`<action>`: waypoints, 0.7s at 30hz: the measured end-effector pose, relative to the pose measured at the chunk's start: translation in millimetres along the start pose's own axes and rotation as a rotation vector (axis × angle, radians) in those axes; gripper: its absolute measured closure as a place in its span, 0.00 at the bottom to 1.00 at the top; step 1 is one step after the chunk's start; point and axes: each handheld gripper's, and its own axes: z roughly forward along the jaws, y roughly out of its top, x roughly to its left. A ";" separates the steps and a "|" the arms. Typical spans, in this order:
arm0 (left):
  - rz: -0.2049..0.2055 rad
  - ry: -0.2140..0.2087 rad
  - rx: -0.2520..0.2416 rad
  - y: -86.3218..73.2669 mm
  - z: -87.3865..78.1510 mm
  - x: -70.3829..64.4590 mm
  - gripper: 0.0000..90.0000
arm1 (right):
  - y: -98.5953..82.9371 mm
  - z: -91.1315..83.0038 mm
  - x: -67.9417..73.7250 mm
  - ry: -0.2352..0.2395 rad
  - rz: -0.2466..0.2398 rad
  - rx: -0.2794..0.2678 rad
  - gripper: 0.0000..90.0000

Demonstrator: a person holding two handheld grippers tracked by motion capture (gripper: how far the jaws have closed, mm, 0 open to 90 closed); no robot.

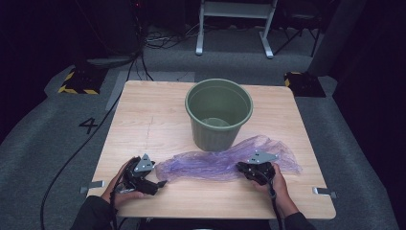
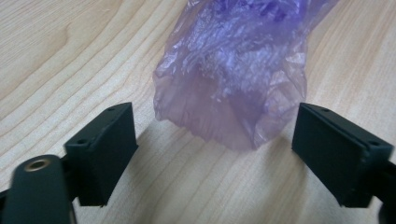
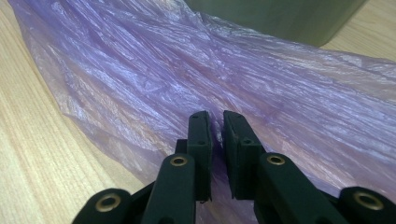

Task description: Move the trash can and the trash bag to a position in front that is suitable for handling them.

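Note:
A crumpled purple plastic bag (image 1: 225, 160) lies flat on the wooden table (image 1: 143, 124), in front of a green bin (image 1: 219, 114). My left gripper (image 1: 160, 183) sits at the bag's left end, open. In the left gripper view the bag's end (image 2: 233, 84) lies just ahead of the gripper (image 2: 215, 149), between its wide-apart jaws and untouched. My right gripper (image 1: 241, 167) is at the bag's near edge toward the right. In the right gripper view the gripper (image 3: 215, 126) has its jaws pinched together on a fold of the bag (image 3: 196, 70).
The green bin (image 3: 280, 18) stands upright at the table's middle, with something pale at its bottom. Metal clamps (image 1: 92, 185) stick out at the table's front corners. Grey carpet, cables and a white frame lie beyond the table.

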 end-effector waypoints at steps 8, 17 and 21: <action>0.000 0.007 -0.045 0.2 -12.6 0.0 0.17 | -5.8 -5.8 -12.7 -0.042 0.015 -0.004 0.90; -0.020 0.034 0.008 -7.0 -9.0 11.5 0.17 | -11.2 -15.9 -27.4 -0.059 0.066 -0.044 0.58; -0.045 0.028 0.002 -10.2 -8.0 17.4 0.17 | -7.9 -18.3 -25.0 -0.064 0.058 -0.061 0.31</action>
